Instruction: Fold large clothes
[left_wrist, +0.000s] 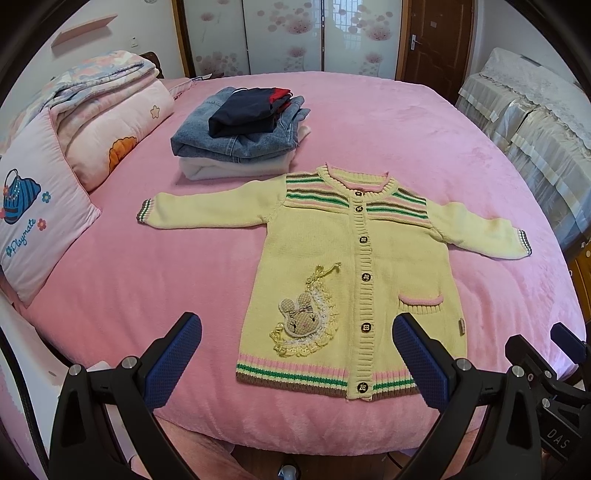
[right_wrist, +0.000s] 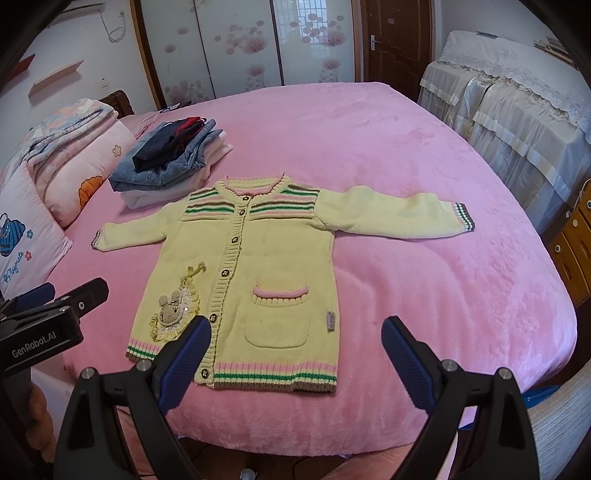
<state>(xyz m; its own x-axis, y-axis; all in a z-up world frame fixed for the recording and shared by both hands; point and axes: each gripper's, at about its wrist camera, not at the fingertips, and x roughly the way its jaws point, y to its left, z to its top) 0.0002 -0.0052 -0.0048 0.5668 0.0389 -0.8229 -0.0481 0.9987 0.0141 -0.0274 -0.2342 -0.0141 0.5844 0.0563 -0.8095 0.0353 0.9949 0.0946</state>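
Ribbed knit cardigan (left_wrist: 354, 280) lies flat on plush bedspread (left_wrist: 147, 280); my left claw (left_wrist: 297, 363) and right claw (right_wrist: 295, 360) gape empty.

The left black plastic two-finger gripper (left_wrist: 297, 345) carries blue textured pads (left_wrist: 173, 363) and silver pivot screws (left_wrist: 131, 362). The right black gripper (right_wrist: 295, 345), likewise blue-padded, matches; white "GenRobot.AI" lettering (right_wrist: 33, 348) marks the left one's body.

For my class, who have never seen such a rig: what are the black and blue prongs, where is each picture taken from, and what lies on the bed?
The prongs are two hand-held grippers, each with a camera looking along its fingers. One picture is from the left gripper, the other from the right gripper. Both are open and hold nothing. On the pink bed a yellow cardigan lies flat, buttoned, sleeves spread. Behind it sits a stack of folded clothes; pillows lie at the left.
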